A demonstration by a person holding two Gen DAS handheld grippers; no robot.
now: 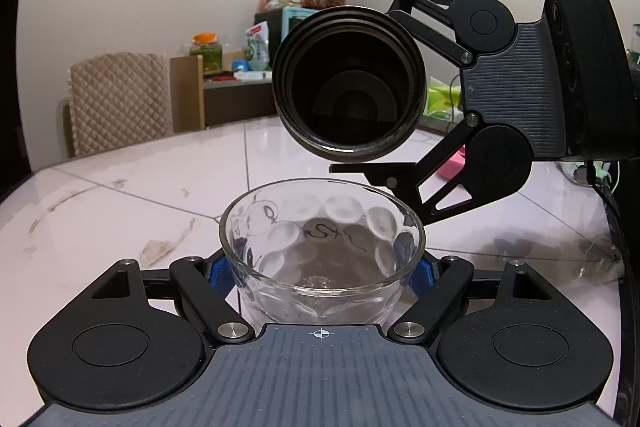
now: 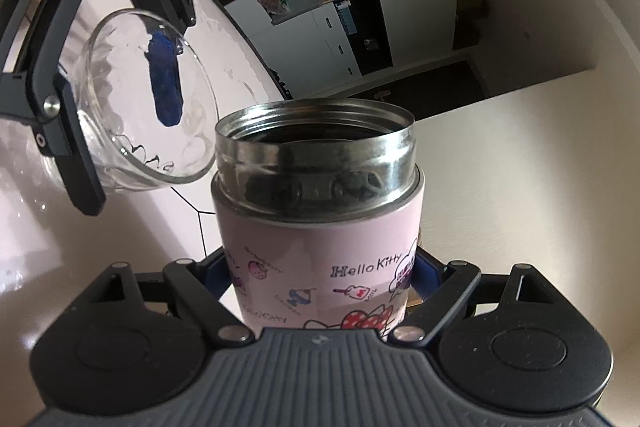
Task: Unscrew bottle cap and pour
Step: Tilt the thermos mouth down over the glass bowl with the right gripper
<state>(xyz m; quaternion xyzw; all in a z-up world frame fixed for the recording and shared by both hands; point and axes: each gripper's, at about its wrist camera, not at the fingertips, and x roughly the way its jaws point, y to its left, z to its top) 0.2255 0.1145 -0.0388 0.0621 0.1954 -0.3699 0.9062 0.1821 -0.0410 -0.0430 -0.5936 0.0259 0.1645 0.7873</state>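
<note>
My left gripper (image 1: pixel 322 267) is shut on a clear dimpled glass bowl (image 1: pixel 322 247) that stands on the white tiled table (image 1: pixel 120 211). My right gripper (image 2: pixel 320 279) is shut on a pink Hello Kitty bottle (image 2: pixel 316 251) with its cap off. The bottle is tipped over, its open steel mouth (image 1: pixel 348 83) just above the bowl's far rim and facing my left camera. In the right wrist view the bowl (image 2: pixel 140 107) lies to the upper left, with the left gripper (image 2: pixel 116 83) around it. No liquid shows in the mouth or the bowl. The cap is not in view.
A quilted chair (image 1: pixel 116 99) stands at the table's far left edge. A sideboard with jars and packets (image 1: pixel 256 39) lies behind it. A pink object (image 1: pixel 452 163) and green packets (image 1: pixel 442 99) lie on the table at the right, behind the right gripper.
</note>
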